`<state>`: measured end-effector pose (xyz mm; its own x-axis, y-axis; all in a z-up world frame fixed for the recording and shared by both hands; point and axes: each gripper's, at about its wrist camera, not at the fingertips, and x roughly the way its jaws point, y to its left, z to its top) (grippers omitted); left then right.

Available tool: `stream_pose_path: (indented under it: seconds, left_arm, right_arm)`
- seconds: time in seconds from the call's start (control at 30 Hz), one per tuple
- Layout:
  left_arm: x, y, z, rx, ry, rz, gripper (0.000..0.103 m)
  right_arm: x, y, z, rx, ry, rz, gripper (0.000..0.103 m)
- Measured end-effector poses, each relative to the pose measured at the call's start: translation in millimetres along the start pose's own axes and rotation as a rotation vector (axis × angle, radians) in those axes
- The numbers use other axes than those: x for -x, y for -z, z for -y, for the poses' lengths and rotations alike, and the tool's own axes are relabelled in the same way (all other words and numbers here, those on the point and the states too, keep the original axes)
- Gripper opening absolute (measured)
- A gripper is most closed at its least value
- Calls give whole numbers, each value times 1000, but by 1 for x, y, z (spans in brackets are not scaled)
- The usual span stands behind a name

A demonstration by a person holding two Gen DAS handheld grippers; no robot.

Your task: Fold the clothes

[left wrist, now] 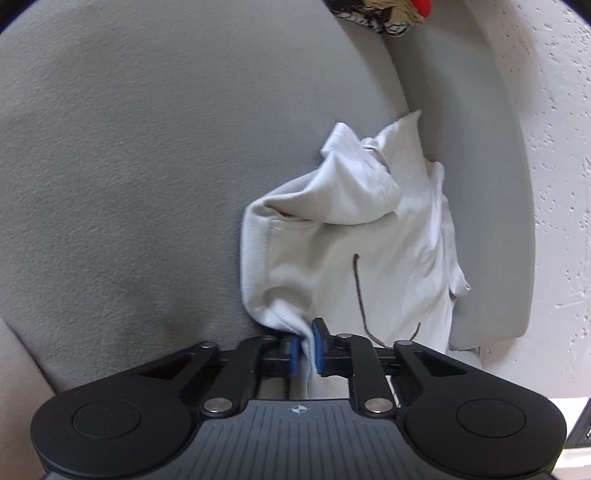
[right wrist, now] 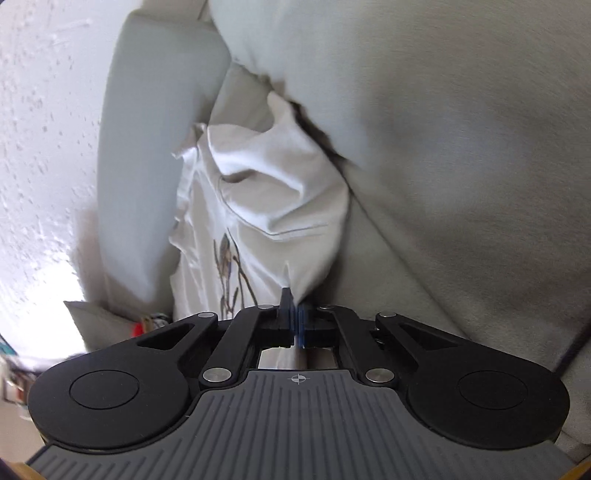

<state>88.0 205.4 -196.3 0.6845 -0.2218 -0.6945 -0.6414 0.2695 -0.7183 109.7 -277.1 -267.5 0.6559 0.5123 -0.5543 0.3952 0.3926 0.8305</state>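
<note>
Left wrist view: the left gripper (left wrist: 306,345) has its two blue-padded jaws pinched on a bunched edge of one white T-shirt (left wrist: 354,251), with only the thickness of the cloth between the pads. The shirt hangs crumpled from that hold across a grey sofa cushion (left wrist: 147,166), against the cushion's right edge, where a second grey cushion (left wrist: 480,184) curves along a white textured wall (left wrist: 554,147). A thin dark line of a printed design runs down the shirt's front, and a fold of fabric droops over the upper part of the garment. At the top of the frame lies a small heap of other clothes (left wrist: 384,14), showing black-and-white, tan and red pieces; how many there are cannot be told.

Right wrist view: the right gripper (right wrist: 295,317) has its two jaws pressed together on another edge of the same T-shirt (right wrist: 266,206), the cloth coming up out of the pads in a taut point. The print reads here as a sprig in grey and brown on the shirt's front. The garment sits in the angle between a large beige-grey sofa cushion (right wrist: 461,166) on the right and a paler upright cushion (right wrist: 147,129) on the left. The white wall (right wrist: 44,129) fills the left side. Both grippers thus hold the single shirt, one edge each.
</note>
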Motion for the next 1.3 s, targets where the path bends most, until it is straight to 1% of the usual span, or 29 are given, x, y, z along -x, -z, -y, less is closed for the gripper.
stream_pose_path:
  seconds: [0.03,0.07,0.13,0.2,0.27,0.37,0.53,0.6,0.63,0.7,0.73,0.77,0.8,0.83,0.87,0.9,0.93,1.03,1.07,1.13,1.3]
  left_arm:
    - [1,1,2,-14,-8,7,11]
    - [4,3,8,-49,-28,21,9]
    - [9,10,26,-162,-85,53,6]
    - [14,16,40,-245,-131,72,5]
    - [19,21,48,-300,-160,87,5]
    - [27,25,52,-329,-179,88,5]
    - [42,38,57,-395,-209,100,5]
    - [47,44,58,-432,-224,109,4]
    - [46,45,58,-444,-229,110,4]
    - [44,43,55,-436,-226,88,4]
    - [43,42,51,-416,-216,69,4]
    - [42,40,47,-391,-202,47,4]
    - [41,38,43,-366,-188,26,7]
    - [39,36,39,-343,-176,7,12]
    - [37,34,35,-322,-158,-5,23]
    - [35,33,31,-302,-135,-13,25]
    - [33,33,27,-283,-113,-22,25]
    - [26,26,19,-219,-70,-33,28]
    - [24,23,18,-196,-64,-33,30]
    - [20,18,16,-154,-55,-37,30]
    - [14,10,16,-104,-29,-34,30]
  right_arm:
    - [1,2,-6,39,24,12,0]
    - [2,5,-15,100,62,27,0]
    - [4,14,-38,250,155,58,1]
    - [5,23,-58,381,242,90,1]
    - [8,29,-68,465,300,124,0]
    - [19,36,-75,524,357,155,0]
    - [46,43,-76,556,419,184,0]
    - [57,44,-71,546,449,197,0]
    - [61,41,-66,515,412,179,0]
    - [66,30,-49,375,311,99,1]
    - [67,23,-38,287,262,52,11]
    - [67,18,-28,211,226,17,13]
    - [69,16,-19,157,194,2,20]
    - [70,15,-13,120,149,-3,32]
    - [71,13,-7,91,99,-5,39]
    - [70,12,-3,64,61,-10,48]
    - [68,10,-1,45,48,-16,49]
    - [57,5,-5,44,54,-23,49]
    - [52,4,-8,48,62,-24,49]
    - [42,0,-12,41,65,-28,49]
    - [24,-13,-6,-13,-3,-27,49]
